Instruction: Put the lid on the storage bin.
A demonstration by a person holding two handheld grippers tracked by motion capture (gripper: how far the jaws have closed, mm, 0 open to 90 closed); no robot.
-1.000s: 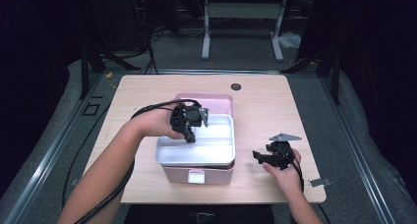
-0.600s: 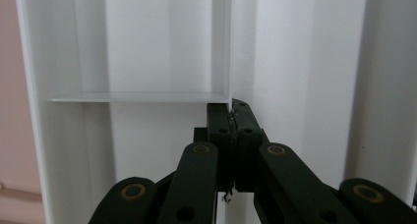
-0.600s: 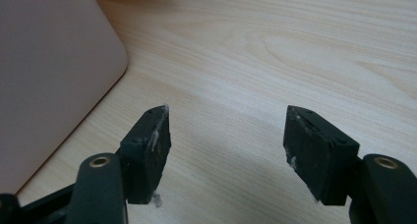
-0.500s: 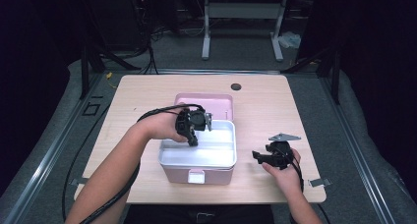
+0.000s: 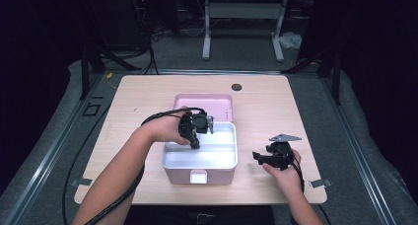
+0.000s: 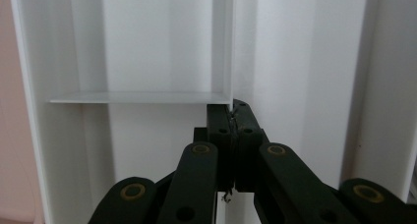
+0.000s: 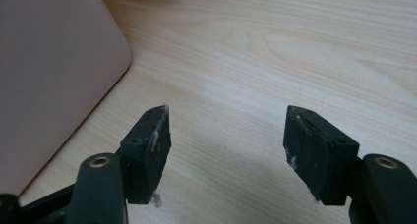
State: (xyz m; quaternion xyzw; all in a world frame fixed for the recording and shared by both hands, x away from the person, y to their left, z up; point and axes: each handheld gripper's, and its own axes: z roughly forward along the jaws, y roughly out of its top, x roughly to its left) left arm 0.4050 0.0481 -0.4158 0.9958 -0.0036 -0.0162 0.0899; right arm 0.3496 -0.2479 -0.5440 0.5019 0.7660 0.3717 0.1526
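Observation:
A pink box (image 5: 197,177) with a white latch on its front stands in the middle of the table. A white tray (image 5: 217,158) sits in its top. My left gripper (image 5: 194,144) points down into the tray, shut on a thin upright white partition (image 6: 223,42) of the tray; in the left gripper view my left gripper (image 6: 233,109) has its jaws pressed together on that wall's edge. My right gripper (image 5: 257,156) rests low at the box's right, and in its own view my right gripper (image 7: 226,130) is open over bare wood with nothing between its jaws.
A flat pink panel (image 5: 207,104), seemingly the box's open lid, lies behind the tray. A small dark round mark (image 5: 236,87) sits near the wooden table's (image 5: 143,96) far edge. The pink box's rounded corner (image 7: 54,62) is close on the left of my right gripper.
My left gripper has come down with the white tray, which now sits lower in the pink box. The right gripper has not moved.

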